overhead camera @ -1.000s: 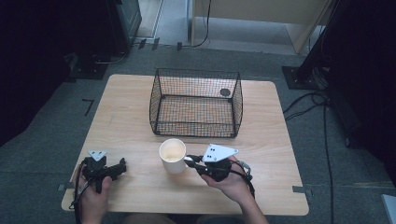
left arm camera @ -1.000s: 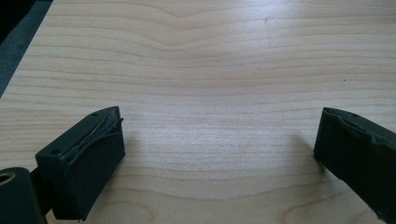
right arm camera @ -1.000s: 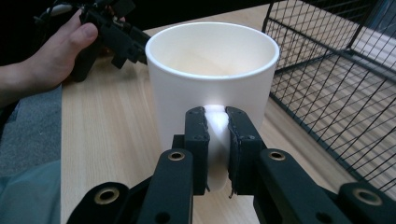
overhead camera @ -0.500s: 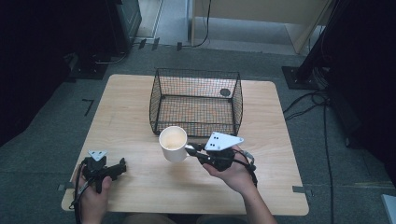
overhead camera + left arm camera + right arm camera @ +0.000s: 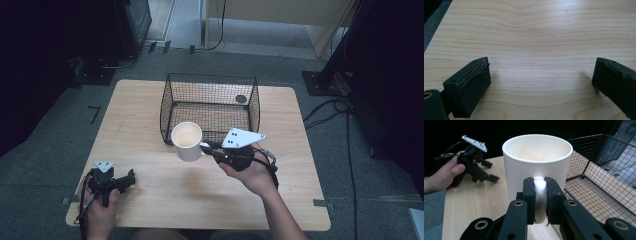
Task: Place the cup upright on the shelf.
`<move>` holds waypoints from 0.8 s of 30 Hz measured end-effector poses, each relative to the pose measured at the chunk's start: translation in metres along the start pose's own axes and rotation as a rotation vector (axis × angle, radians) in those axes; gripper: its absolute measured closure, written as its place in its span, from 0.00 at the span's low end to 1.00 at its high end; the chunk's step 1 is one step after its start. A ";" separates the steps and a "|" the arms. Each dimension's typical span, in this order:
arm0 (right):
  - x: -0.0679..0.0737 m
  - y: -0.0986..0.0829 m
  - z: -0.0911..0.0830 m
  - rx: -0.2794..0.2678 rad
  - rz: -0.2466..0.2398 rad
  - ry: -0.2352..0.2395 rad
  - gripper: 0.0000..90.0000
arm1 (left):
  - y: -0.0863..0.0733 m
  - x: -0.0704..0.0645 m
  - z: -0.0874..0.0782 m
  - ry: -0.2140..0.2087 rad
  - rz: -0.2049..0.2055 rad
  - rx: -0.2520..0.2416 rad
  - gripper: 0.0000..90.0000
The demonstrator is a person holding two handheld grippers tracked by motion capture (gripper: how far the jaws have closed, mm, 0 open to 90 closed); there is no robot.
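Observation:
A white mug (image 5: 187, 141) (image 5: 536, 167) hangs in the air upright, just in front of the black wire basket (image 5: 210, 106). My right gripper (image 5: 206, 147) (image 5: 540, 197) is shut on the mug's handle, held by a hand at mid-table. At the front left corner of the wooden table (image 5: 150, 180), my left gripper (image 5: 129, 180) (image 5: 540, 75) rests low, held by the other hand. Its jaws stand wide apart over bare wood with nothing between them. That left gripper (image 5: 480, 170) also appears beyond the mug in the right gripper view.
The basket (image 5: 604, 177) stands at the table's back middle, open at the top, with a small dark round object (image 5: 241, 99) on its floor near the far right corner. Cables (image 5: 345, 125) trail over the grey floor to the right of the table.
The right gripper has lifted the mug and carried it away from me, toward the front wall of the basket. The left gripper has stayed where it was.

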State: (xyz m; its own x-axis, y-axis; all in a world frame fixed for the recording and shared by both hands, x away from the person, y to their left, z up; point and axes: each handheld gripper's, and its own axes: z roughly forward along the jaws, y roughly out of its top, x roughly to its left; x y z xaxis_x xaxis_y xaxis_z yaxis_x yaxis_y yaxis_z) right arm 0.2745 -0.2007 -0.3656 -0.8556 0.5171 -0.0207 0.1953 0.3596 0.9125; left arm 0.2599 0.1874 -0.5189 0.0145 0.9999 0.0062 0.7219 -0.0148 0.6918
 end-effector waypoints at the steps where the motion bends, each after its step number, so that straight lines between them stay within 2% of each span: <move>1: -0.003 0.003 -0.001 0.001 -0.002 -0.009 0.90 | 0.000 0.000 0.000 0.000 0.000 0.000 0.02; 14: -0.031 0.024 -0.001 -0.011 -0.005 -0.065 0.90 | 0.000 0.000 0.000 -0.001 0.000 0.003 0.02; 17: -0.039 0.028 0.000 -0.017 -0.012 -0.079 0.90 | 0.000 0.000 0.000 0.000 0.000 0.002 0.02; 20: -0.049 0.031 0.005 -0.024 0.004 -0.090 0.90 | 0.000 0.000 0.000 0.000 0.000 0.002 0.02; 24: -0.057 0.032 0.011 -0.013 0.005 -0.102 0.90 | 0.000 0.000 0.000 0.000 0.000 -0.001 0.02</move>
State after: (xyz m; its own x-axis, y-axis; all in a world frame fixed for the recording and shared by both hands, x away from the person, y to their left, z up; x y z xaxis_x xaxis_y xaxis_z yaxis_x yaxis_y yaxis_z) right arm 0.3349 -0.2104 -0.3398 -0.8015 0.5953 -0.0571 0.1927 0.3475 0.9177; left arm 0.2599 0.1874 -0.5189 0.0141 0.9999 0.0061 0.7215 -0.0144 0.6922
